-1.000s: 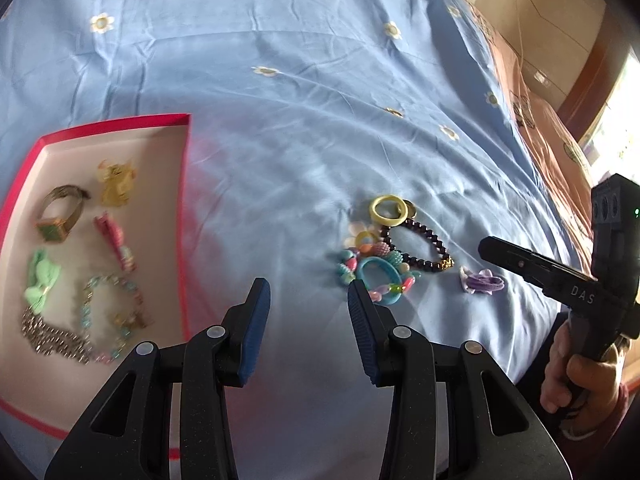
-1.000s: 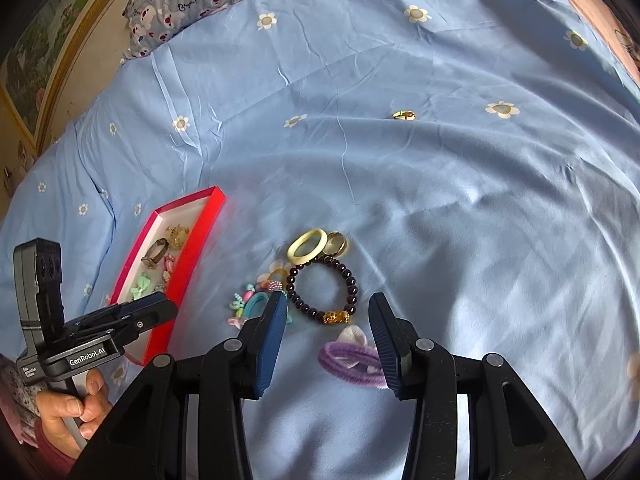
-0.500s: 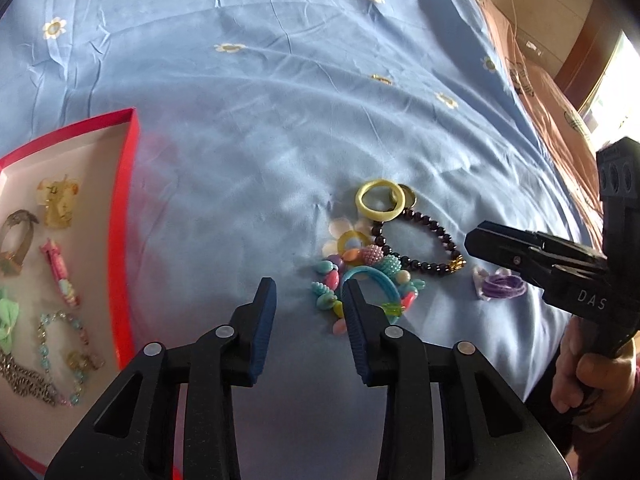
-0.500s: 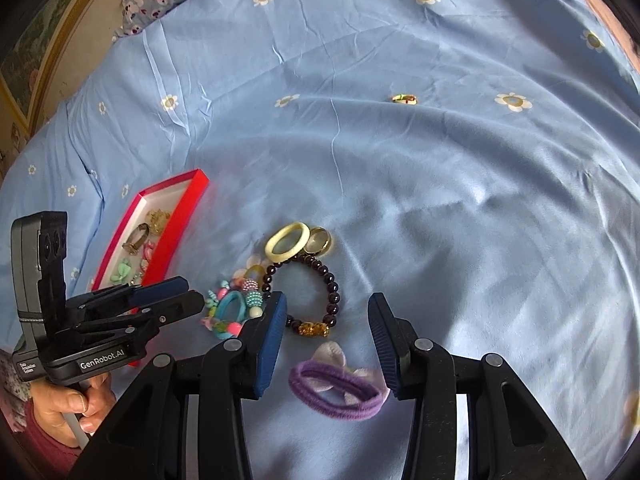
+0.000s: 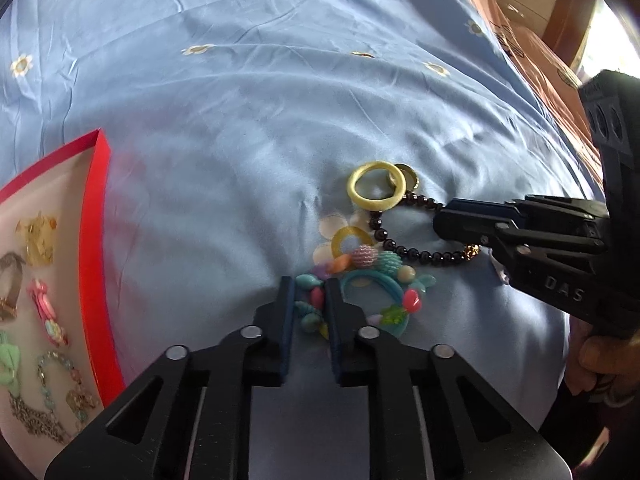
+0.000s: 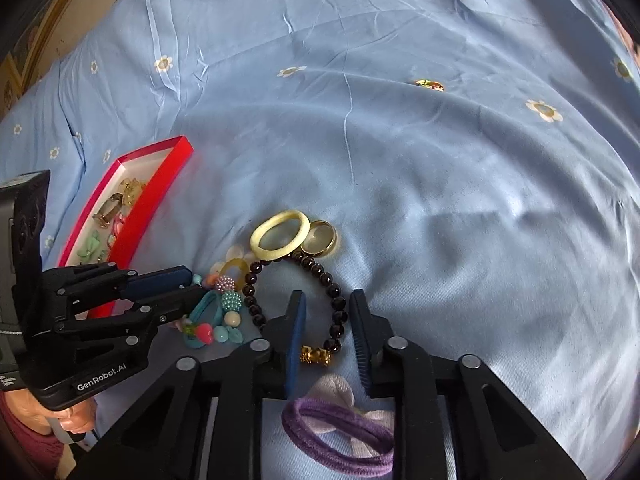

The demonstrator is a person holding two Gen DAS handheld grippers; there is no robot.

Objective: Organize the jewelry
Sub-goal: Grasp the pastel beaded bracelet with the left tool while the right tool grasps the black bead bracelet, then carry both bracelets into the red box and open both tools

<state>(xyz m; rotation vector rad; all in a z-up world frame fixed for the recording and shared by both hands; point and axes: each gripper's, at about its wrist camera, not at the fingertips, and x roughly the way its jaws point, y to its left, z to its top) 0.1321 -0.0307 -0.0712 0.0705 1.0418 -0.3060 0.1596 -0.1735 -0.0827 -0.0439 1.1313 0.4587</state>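
Clearly a pick-up is under way: the left tool (image 5: 309, 308), nearly closed, pinches the colourful bead bracelet (image 5: 360, 280) on the bed (image 5: 240, 120). Next comes a lift toward the red tray (image 5: 94, 240) at left. Farther right, the right tool (image 6: 326, 332) stands half open astride the dark bead bracelet (image 6: 336, 304).

The red tray (image 5: 94, 248) is cut off by the left edge of the left wrist view, so part of its contents is lost. In the right wrist view its near end is hidden behind the left gripper (image 6: 188, 286). The purple hair tie (image 6: 340, 440) is partly covered by the right gripper's fingers (image 6: 296, 332). Part of the dark bead bracelet (image 5: 400, 246) is hidden behind the right gripper (image 5: 444, 220). A small shiny object (image 6: 430, 84) far up the blue bedsheet (image 6: 440, 180) is too small to be identified.
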